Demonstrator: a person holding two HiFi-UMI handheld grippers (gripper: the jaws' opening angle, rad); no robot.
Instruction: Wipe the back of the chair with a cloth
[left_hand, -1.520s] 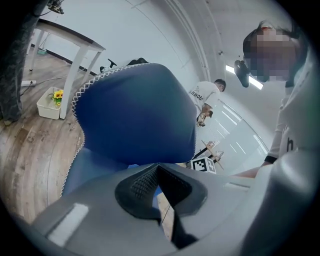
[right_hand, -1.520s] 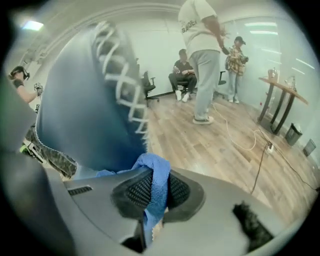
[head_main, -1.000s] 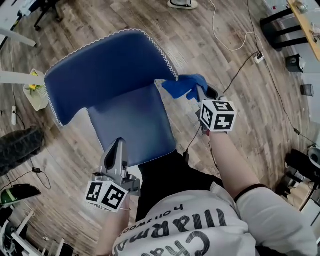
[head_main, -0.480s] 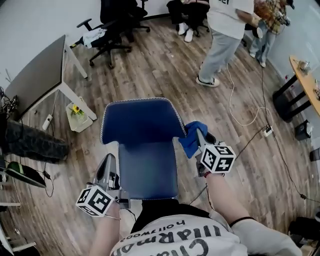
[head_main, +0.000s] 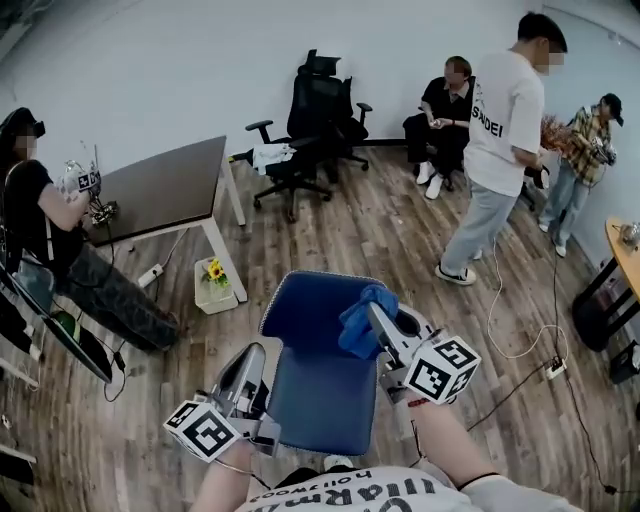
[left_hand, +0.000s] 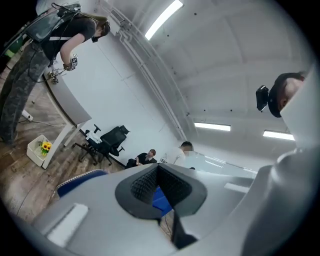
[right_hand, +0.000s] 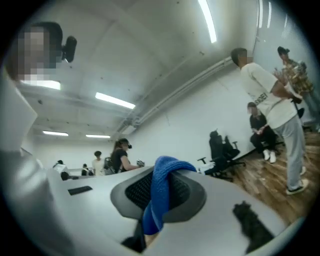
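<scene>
The blue chair (head_main: 318, 385) with white piping stands straight in front of me, its back (head_main: 305, 305) on the far side. My right gripper (head_main: 373, 315) is shut on the blue cloth (head_main: 362, 322), which rests against the right end of the chair back's top. In the right gripper view the cloth (right_hand: 160, 195) hangs folded over the closed right gripper (right_hand: 159, 189). My left gripper (head_main: 250, 358) is shut on nothing and hovers beside the seat's left edge. The left gripper (left_hand: 158, 174) points over the chair's piped edge (left_hand: 80, 178).
A desk (head_main: 165, 190) and a white box of yellow flowers (head_main: 213, 283) stand to the left, with a person (head_main: 45, 225) beside them. Black office chairs (head_main: 315, 110), a seated person (head_main: 445, 105) and a standing person (head_main: 495, 150) are beyond. A cable (head_main: 525, 345) runs on the floor at right.
The head view has lifted from the floor to the room, so the chair sits lower in frame. The right gripper keeps the cloth at the back's right edge; the left stays by the seat.
</scene>
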